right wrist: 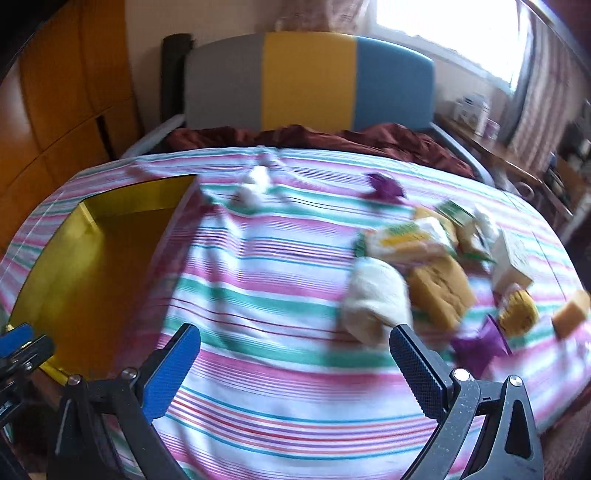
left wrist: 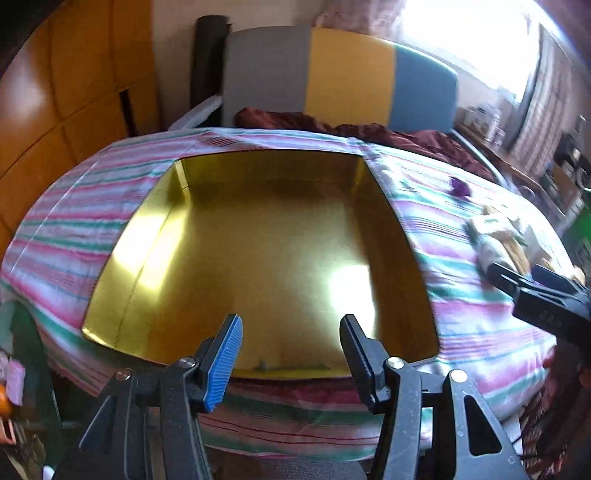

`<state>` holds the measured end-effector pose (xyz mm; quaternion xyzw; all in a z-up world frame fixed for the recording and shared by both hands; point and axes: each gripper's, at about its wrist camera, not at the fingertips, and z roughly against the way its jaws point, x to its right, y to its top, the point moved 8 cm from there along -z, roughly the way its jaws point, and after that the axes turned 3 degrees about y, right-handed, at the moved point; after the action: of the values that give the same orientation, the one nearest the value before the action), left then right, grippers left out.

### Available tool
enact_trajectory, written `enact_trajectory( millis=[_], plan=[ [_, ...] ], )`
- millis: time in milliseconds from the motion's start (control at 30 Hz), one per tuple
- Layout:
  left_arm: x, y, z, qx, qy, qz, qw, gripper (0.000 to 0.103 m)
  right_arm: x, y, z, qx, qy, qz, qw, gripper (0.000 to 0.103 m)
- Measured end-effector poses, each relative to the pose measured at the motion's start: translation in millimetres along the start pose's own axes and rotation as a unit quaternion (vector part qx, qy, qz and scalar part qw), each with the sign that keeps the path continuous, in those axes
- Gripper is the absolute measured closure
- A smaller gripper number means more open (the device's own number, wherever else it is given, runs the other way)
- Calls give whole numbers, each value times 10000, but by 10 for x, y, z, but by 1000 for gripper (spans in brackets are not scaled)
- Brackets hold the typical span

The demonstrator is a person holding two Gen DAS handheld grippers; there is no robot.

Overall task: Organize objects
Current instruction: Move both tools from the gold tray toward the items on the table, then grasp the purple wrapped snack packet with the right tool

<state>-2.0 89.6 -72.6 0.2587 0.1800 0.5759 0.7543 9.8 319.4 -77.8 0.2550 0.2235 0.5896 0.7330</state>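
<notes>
i'm looking at a home bedroom: a bed (right wrist: 295,369) with striped sheet, padded headboard (right wrist: 306,81), wooden wardrobe (right wrist: 55,92), curtained window (right wrist: 443,22).

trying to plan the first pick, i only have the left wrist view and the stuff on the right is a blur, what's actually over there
Observer: A pile of small things lies on the striped sheet; nearest the right gripper is a cream roll of cloth.
Operator: anything boxy in the pile
Observer: Yes, a pale box stands at the far right of the pile, with a tan block apart from it near the edge.
Operator: is the right gripper holding anything
Observer: No, its jaws stand wide open over the sheet with nothing between them.
Operator: anything between the gold box and the pile
Observer: A white fluffy thing lies just right of the gold box.
</notes>
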Motion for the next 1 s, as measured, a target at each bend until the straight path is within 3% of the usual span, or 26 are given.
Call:
enact_trajectory(
  millis=[167, 367, 600, 700, 900, 1000],
  plan=[
    [289, -68, 26, -69, -677, -226, 9974, 47, 383, -170, -33, -78, -128, -263, 9995, 0],
    [504, -145, 77, -177, -917, -232, 9954, 47, 994, -312, 47, 220, -325, -737, 9965, 4],
    [810, -123, 166, -152, -1486, -375, 9881, 47, 1627, -354, 24, 426, -921, -488, 9936, 20],
    [994, -107, 186, -139, -1544, -587, 9862, 43, 1769, -388, -119, 314, -881, -408, 9948, 29],
    [1210, -101, 210, -132, -1588, -832, 9837, 42, 1828, -411, -290, 225, -877, -258, 9956, 31],
    [1270, -92, 193, -157, -1586, -892, 9832, 42, 1817, -438, -314, 182, -966, -206, 9949, 44]
  ],
)
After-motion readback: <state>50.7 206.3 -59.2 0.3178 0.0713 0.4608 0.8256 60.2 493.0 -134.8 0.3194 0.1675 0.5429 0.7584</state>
